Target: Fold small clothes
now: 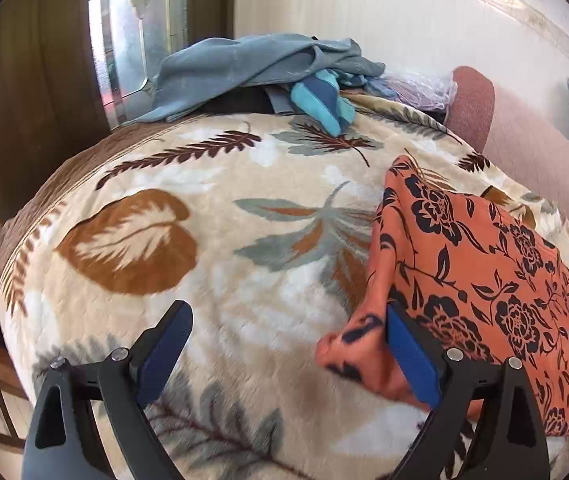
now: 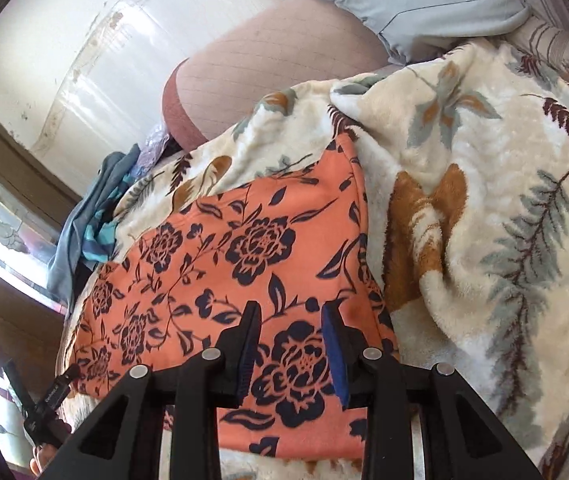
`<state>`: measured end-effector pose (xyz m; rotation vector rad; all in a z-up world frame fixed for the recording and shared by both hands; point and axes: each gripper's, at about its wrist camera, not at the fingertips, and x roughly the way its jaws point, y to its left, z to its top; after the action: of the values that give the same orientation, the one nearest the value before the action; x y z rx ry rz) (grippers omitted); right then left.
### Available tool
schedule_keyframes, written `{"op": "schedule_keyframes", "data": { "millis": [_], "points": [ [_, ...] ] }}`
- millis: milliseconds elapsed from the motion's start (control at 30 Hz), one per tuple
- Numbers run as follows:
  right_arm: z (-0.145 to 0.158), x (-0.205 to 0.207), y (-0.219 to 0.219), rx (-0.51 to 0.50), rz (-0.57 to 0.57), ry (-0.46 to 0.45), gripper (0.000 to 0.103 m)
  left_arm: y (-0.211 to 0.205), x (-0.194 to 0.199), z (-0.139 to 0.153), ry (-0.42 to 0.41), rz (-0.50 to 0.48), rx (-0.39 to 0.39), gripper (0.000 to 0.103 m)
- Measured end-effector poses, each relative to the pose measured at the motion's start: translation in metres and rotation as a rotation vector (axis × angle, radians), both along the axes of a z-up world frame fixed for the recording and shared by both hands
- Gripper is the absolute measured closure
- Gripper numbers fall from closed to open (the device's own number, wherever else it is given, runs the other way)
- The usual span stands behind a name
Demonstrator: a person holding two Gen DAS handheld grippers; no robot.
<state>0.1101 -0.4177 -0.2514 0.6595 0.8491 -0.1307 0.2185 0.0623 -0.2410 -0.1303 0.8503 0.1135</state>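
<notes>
- Mid-fold on orange floral garment (image 1: 484,280) — lying mostly flat on leaf-print blanket (image 1: 204,184) over the bed, right of centre in left wrist view.
- Left tool (image 1: 288,340): spread wide, clamped on nothing. Right-hand finger (image 1: 408,356) touching the near-left corner of the garment, which looks bunched and slightly lifted against the blue pad; other finger over bare blanket.
- Right tool (image 2: 290,336): parted, hovering over the near edge of garment (image 2: 224,264), fabric visible in the gap. No sign of a pinch; contact with cloth unclear.
- Judged step: lining up a grab on the near hem and corner for the next fold.
- Next move likely needs: left tool shifted right so both fingers straddle the corner, right tool lowered onto the hem, then both closed and lifted together — uneven lift would skew the fold.
- Pile of unfolded blue clothes (image 1: 260,72) at far edge of bed, well apart from both tools.
</notes>
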Motion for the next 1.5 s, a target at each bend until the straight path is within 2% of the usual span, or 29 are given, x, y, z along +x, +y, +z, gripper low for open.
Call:
{"op": "schedule_keyframes", "data": {
  "millis": [67, 167, 267, 367, 433, 567, 633, 700, 733, 833, 867, 933, 1067, 1167, 1233, 1333, 1500],
  "points": [
    [-0.006, -0.001, 0.006, -0.001, 0.020, 0.045, 0.069, 0.002, -0.011, 0.002, 0.017, 0.021, -0.019, 0.007],
    [-0.028, 0.003, 0.015, -0.032, 0.054, 0.162, 0.068, 0.005, -0.015, -0.002, 0.077, 0.037, -0.081, 0.007],
    [-0.022, -0.001, 0.019, -0.063, 0.056, 0.145, 0.069, 0.008, -0.023, -0.007, 0.151, 0.040, -0.175, 0.007],
    [-0.017, -0.006, 0.012, 0.009, 0.027, 0.113, 0.069, 0.004, -0.027, -0.014, 0.214, 0.035, -0.288, 0.007],
    [-0.016, -0.005, 0.011, 0.048, 0.027, 0.104, 0.068, -0.004, -0.023, -0.015, 0.216, 0.037, -0.326, 0.007],
    [-0.016, 0.002, 0.024, 0.007, 0.050, 0.124, 0.068, -0.017, 0.000, -0.026, 0.218, 0.053, -0.355, 0.007],
    [-0.016, 0.004, 0.029, 0.001, 0.065, 0.124, 0.068, -0.018, 0.010, -0.026, 0.177, 0.083, -0.364, 0.007],
    [-0.017, 0.005, 0.029, 0.008, 0.068, 0.125, 0.068, -0.022, 0.020, -0.024, 0.133, 0.062, -0.371, 0.007],
    [-0.018, 0.006, 0.029, 0.011, 0.069, 0.127, 0.068, -0.024, 0.023, -0.023, 0.119, 0.053, -0.375, 0.010],
    [-0.021, 0.012, 0.029, 0.023, 0.066, 0.123, 0.069, -0.031, 0.032, -0.022, 0.088, 0.007, -0.329, 0.060],
    [-0.022, 0.014, 0.029, 0.024, 0.064, 0.122, 0.069, -0.033, 0.034, -0.024, 0.091, -0.011, -0.311, 0.065],
    [-0.022, 0.016, 0.028, 0.025, 0.062, 0.117, 0.069, -0.031, 0.033, -0.026, 0.076, -0.032, -0.343, 0.075],
    [-0.019, 0.018, 0.023, 0.049, 0.042, 0.096, 0.068, -0.037, 0.029, -0.011, 0.054, -0.058, -0.335, 0.083],
    [-0.015, 0.014, 0.011, 0.078, 0.001, 0.061, 0.068, -0.051, 0.024, 0.014, 0.011, -0.114, -0.306, 0.084],
    [-0.011, 0.008, 0.002, 0.101, -0.034, 0.038, 0.068, -0.062, 0.019, 0.033, -0.013, -0.154, -0.316, 0.084],
    [-0.009, -0.003, -0.019, 0.162, -0.117, 0.001, 0.068, -0.091, 0.011, 0.065, -0.049, -0.229, -0.292, 0.085],
    [-0.015, -0.018, -0.054, 0.296, -0.243, -0.044, 0.068, -0.165, -0.014, 0.117, -0.101, -0.401, -0.266, 0.086]
  ]
}}
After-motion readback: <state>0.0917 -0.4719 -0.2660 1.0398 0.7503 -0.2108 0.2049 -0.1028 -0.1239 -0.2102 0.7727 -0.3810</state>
